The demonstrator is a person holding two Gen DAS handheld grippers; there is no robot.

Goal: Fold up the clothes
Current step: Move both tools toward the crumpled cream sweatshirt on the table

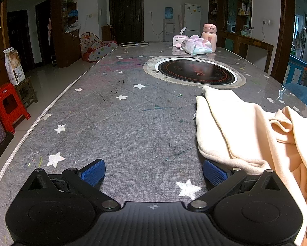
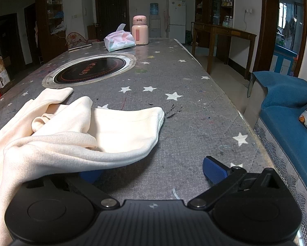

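Note:
A cream garment [image 1: 245, 131] lies crumpled on the grey star-patterned table [image 1: 132, 123], to the right in the left wrist view. My left gripper [image 1: 153, 172] is open and empty, low over the table, its right finger touching the garment's edge. In the right wrist view the garment [image 2: 71, 131] spreads across the left side, a sleeve end pointing right. My right gripper [image 2: 153, 171] is open; cloth drapes over its left finger and hides most of it, while the blue right pad [image 2: 213, 169] is bare.
A round induction hob [image 1: 195, 71] is set into the table's middle. A tissue pack [image 1: 196, 46], a pink bottle [image 1: 209, 35] and a white box stand at the far end. A blue sofa [image 2: 286, 110] lies right of the table; a red stool [image 1: 8, 106] left.

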